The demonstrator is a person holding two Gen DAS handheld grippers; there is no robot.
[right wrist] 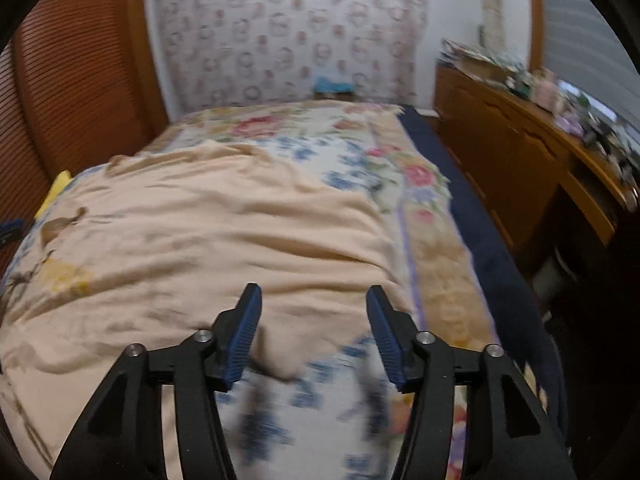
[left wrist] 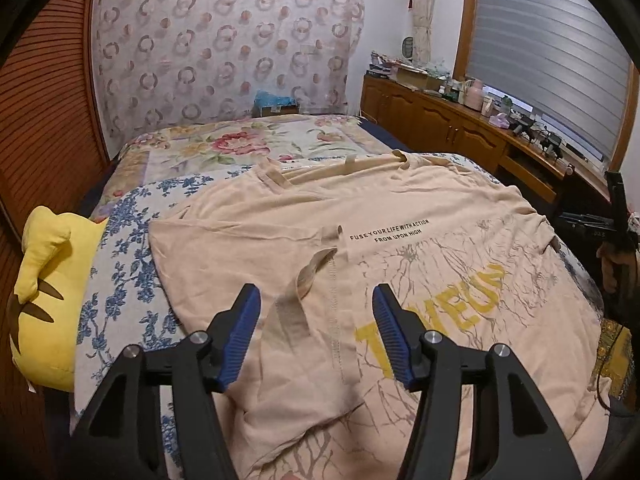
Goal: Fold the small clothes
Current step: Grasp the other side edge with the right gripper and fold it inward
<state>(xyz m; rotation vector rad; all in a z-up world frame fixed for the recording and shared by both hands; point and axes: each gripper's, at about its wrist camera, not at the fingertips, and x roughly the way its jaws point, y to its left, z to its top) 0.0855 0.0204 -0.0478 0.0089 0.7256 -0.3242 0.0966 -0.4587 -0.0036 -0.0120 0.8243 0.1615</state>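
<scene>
A beige T-shirt (left wrist: 400, 240) with black lettering, grey branch print and yellow letters lies spread on the bed. Its left side with the collar (left wrist: 308, 280) is folded in over the print. My left gripper (left wrist: 316, 300) is open and empty, just above that folded part. In the right wrist view the same shirt (right wrist: 200, 232) covers the left and middle of the bed, blurred. My right gripper (right wrist: 314, 300) is open and empty over the shirt's right edge. The right gripper also shows at the far right of the left wrist view (left wrist: 618, 216).
The bed has a floral cover (left wrist: 240, 144) (right wrist: 420, 184). A yellow plush toy (left wrist: 48, 296) lies at the bed's left edge beside a wooden slatted wall (left wrist: 48, 120). A wooden sideboard (left wrist: 460, 120) (right wrist: 520, 140) with clutter runs along the right under a window.
</scene>
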